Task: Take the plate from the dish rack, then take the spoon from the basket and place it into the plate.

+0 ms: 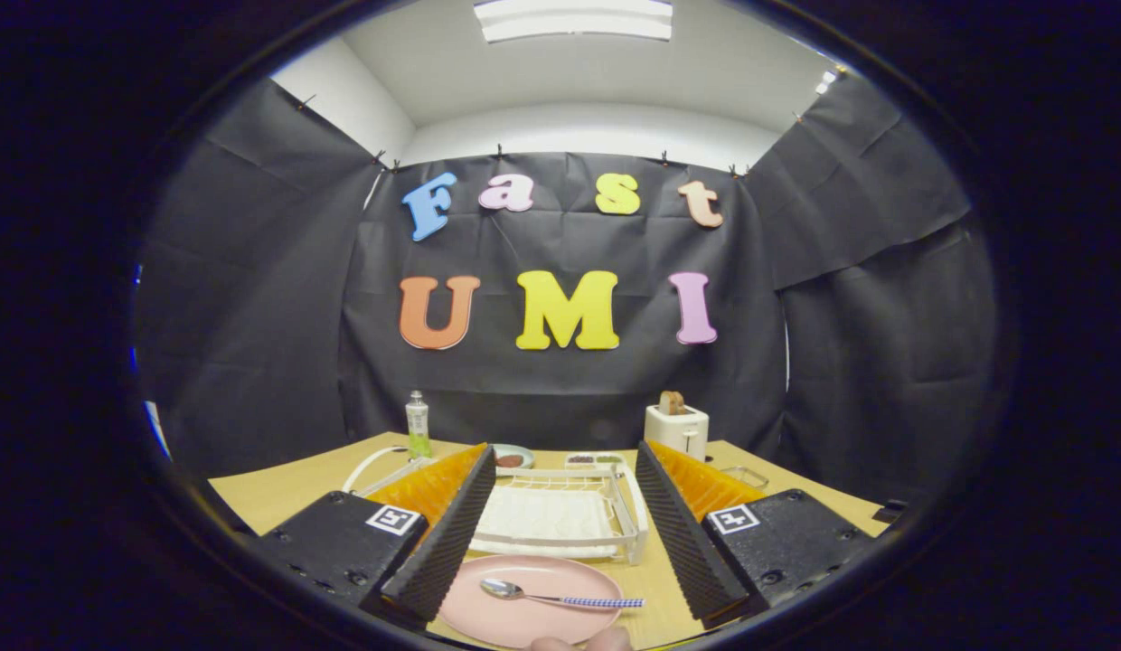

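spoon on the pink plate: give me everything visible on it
The metal spoon with a blue-and-white checked handle lies flat across the round pink plate, which sits on the light wooden table just in front of the white dish rack. Its shiny, silver-looking bowl points toward the left finger; the patterned handle reaches the plate's opposite rim. Only the plate touches it. It lies between the open tongs, whose ridged black fingers stand apart on either side without contact.

Pink plate [524, 601]; spoon [560, 597] (blue-white checked handle); white dish rack [560, 515].
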